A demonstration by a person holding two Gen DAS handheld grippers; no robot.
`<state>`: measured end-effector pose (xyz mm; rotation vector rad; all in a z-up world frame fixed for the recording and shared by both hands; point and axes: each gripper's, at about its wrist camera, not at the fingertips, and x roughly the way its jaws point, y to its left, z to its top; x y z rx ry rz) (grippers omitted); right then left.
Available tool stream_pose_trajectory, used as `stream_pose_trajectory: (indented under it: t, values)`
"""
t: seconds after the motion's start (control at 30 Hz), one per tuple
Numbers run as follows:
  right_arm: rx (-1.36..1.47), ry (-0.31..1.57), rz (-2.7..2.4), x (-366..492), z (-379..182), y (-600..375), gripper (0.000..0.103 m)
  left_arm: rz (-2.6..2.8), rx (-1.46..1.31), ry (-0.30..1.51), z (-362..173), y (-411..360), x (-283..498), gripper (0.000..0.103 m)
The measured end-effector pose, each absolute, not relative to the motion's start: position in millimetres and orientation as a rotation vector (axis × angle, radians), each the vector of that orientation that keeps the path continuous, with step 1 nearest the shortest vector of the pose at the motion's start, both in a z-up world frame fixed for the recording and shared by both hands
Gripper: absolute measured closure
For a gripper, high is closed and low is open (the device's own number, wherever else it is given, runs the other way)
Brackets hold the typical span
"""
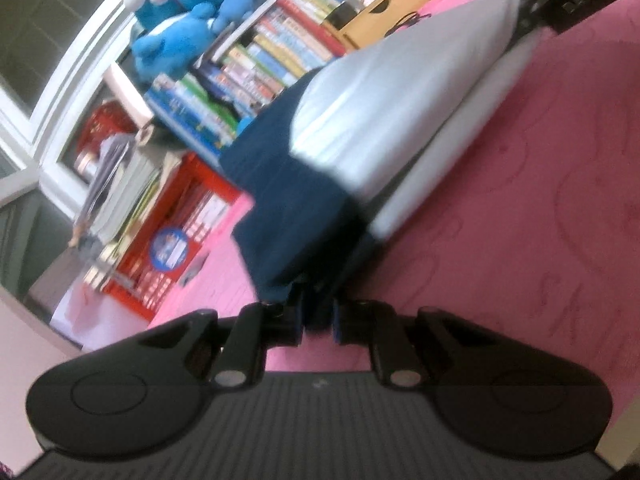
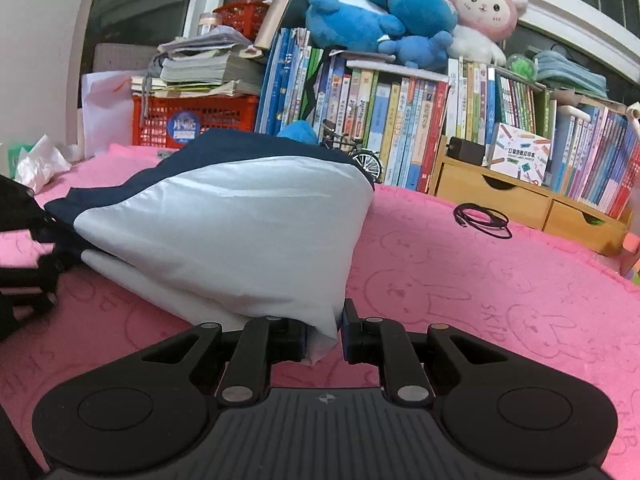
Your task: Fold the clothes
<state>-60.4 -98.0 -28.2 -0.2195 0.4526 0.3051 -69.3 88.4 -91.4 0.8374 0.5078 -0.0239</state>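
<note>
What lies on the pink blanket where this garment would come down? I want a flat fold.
Nothing visible. Both grippers, left and right, grip the garment; the pink blanket beside it is bare. The black cable lies off to the side.

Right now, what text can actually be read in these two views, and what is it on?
"SKIP": pressed into the pink blanket, beside bunny outlines.
"DAS": on the right gripper, partly cut off.
Book spines: too small to read.
Round blue sticker on red crate: unreadable.
White box print: too small.
</note>
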Motion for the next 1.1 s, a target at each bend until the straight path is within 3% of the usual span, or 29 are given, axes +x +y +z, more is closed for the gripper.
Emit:
stream_pose_trajectory:
  t: [0.13,0.3,0.53,0.6,0.67,0.77,0.9,1.1]
  values:
    - [-0.264,0.451,0.247,-61,-31,-107,0.086,0.062,0.781,0.532,-82,111,-70,0.089]
    - [-0.282,0.447,0.242,-61,-33,-116,0.086,0.025,0.437,0.534,-27,139,-68,0.085]
    - [-0.381,0.428,0.189,-66,-37,-124,0.085,-0.238,-0.162,0.542,18,173,-22,0.065]
    - [-0.404,0.425,0.182,-69,-39,-127,0.085,-0.267,-0.236,0.555,15,172,-5,0.063]
    - [-0.438,0.412,0.179,-74,-41,-126,0.083,-0.270,-0.260,0.570,10,167,17,0.053]
    - [-0.508,0.358,0.152,-82,-45,-120,0.072,-0.264,-0.292,0.592,2,161,44,0.044]
    - [-0.594,0.275,0.134,-93,-51,-106,0.049,-0.244,-0.348,0.640,-11,159,73,0.043]
    - [-0.707,0.136,0.223,-112,-57,-80,0.027,-0.256,-0.368,0.632,-15,160,77,0.043]
